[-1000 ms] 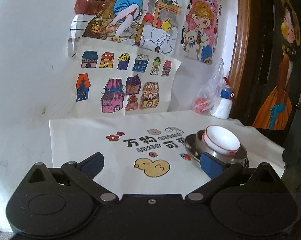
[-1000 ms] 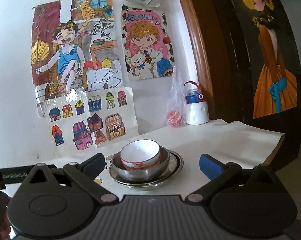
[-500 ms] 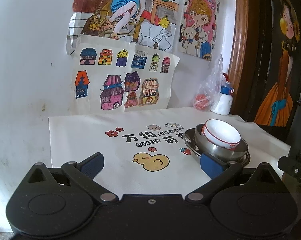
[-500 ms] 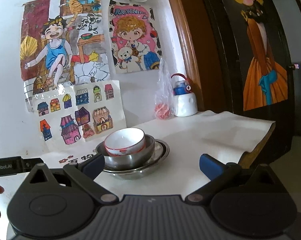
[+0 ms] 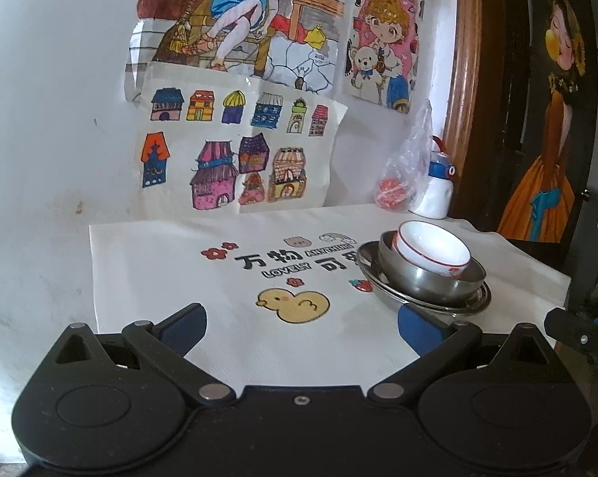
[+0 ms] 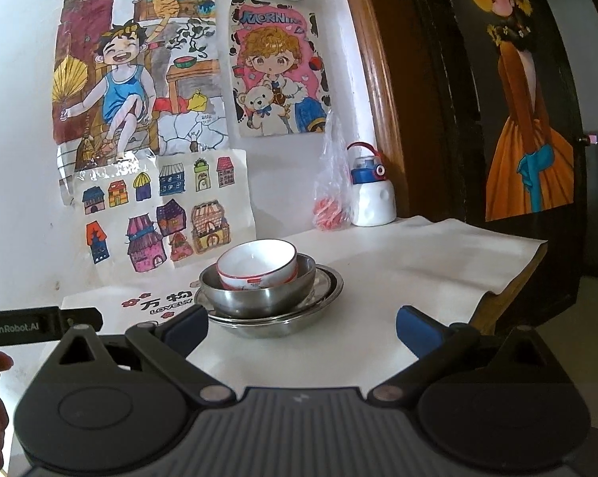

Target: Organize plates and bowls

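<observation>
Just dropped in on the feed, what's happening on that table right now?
A person holds a gripper in each hand, and both the left gripper and the right gripper are open and empty, short of the dishes. On the white table cover sits one stack: a white bowl with a red rim tilted inside a steel bowl, which rests on steel plates. Nothing is being gripped at this moment.

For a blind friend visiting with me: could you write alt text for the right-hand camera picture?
A white bowl sits in a steel bowl on a steel plate, stacked on a white-clothed table before the open, empty right tool; drawings cover the wall.
</observation>
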The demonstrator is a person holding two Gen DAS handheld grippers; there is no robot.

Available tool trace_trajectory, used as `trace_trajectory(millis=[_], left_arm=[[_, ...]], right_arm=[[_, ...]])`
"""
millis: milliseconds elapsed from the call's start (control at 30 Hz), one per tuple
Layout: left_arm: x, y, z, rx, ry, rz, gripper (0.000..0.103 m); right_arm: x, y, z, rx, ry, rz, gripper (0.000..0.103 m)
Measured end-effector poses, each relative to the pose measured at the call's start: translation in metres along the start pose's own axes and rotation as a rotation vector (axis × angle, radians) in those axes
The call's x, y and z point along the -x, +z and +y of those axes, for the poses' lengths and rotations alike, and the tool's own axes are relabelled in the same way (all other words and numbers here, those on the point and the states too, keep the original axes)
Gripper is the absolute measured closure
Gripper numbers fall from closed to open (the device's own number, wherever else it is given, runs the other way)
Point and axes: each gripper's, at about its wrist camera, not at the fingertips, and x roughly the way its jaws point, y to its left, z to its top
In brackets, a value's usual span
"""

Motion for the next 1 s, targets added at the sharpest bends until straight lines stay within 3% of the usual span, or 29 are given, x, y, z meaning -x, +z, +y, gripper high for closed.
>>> trace_trajectory(millis=[1000], left_arm=[[0.0, -0.015, 0.0, -0.008, 0.031, 0.033, 0.001]], right_arm=[[0.003, -0.01, -0.004, -0.019, -0.016, 0.015, 0.0]])
